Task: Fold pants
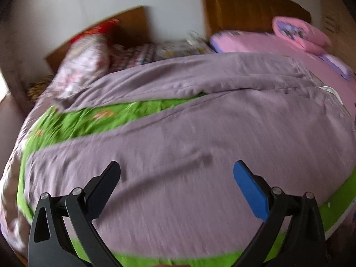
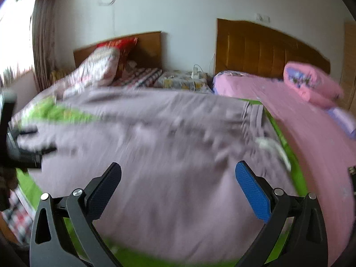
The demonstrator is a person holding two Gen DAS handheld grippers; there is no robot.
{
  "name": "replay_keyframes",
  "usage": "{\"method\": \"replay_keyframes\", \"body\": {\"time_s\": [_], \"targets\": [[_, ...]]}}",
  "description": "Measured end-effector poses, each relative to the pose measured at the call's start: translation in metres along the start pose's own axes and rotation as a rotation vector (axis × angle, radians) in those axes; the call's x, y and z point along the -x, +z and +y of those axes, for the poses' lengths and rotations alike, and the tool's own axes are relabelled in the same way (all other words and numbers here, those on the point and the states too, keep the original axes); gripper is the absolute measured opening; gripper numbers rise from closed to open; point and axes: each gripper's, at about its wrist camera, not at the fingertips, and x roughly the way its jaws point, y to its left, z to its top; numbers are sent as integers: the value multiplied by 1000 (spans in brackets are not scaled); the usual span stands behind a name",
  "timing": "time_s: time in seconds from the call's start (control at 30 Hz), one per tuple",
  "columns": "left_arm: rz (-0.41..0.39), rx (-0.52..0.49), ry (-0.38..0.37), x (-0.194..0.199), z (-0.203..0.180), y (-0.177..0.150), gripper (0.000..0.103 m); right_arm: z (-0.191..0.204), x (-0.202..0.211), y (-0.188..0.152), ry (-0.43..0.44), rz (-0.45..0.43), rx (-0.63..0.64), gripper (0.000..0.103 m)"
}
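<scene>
On a bed spread with a green sheet (image 1: 73,122), a pair of mauve pants (image 1: 200,138) lies flat, legs parted so a wedge of green shows between them toward the left. Above the near leg, the left gripper (image 1: 176,185) hangs with its jaws spread wide and nothing between them. From the right wrist view, the right gripper (image 2: 178,185) likewise stands released over the pants (image 2: 155,155), its blue pad (image 2: 253,193) and dark pad apart. At that view's left edge, the left gripper (image 2: 37,141) shows by the trouser ends, blurred. Beyond, a floral pillow (image 2: 98,69) leans at a wooden headboard (image 2: 144,46); a pink bed (image 2: 300,122) with a folded pink quilt (image 2: 311,84) stands alongside.
</scene>
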Motion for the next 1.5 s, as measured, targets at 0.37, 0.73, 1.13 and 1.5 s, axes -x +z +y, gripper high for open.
{"method": "replay_keyframes", "body": {"time_s": [0.37,0.73,1.13,1.5], "targets": [[-142,-161,-310,-74,22,197,101,-158,-166,185,273,13,-107,99],[131,-271,-367,-264,23,266,89,-151,-359,164,283,520,304,90],[157,-443,-570,-303,25,288,89,-114,-227,161,133,165,404,15],[165,-445,-608,-297,44,270,16,-95,-196,145,38,84,365,15]]}}
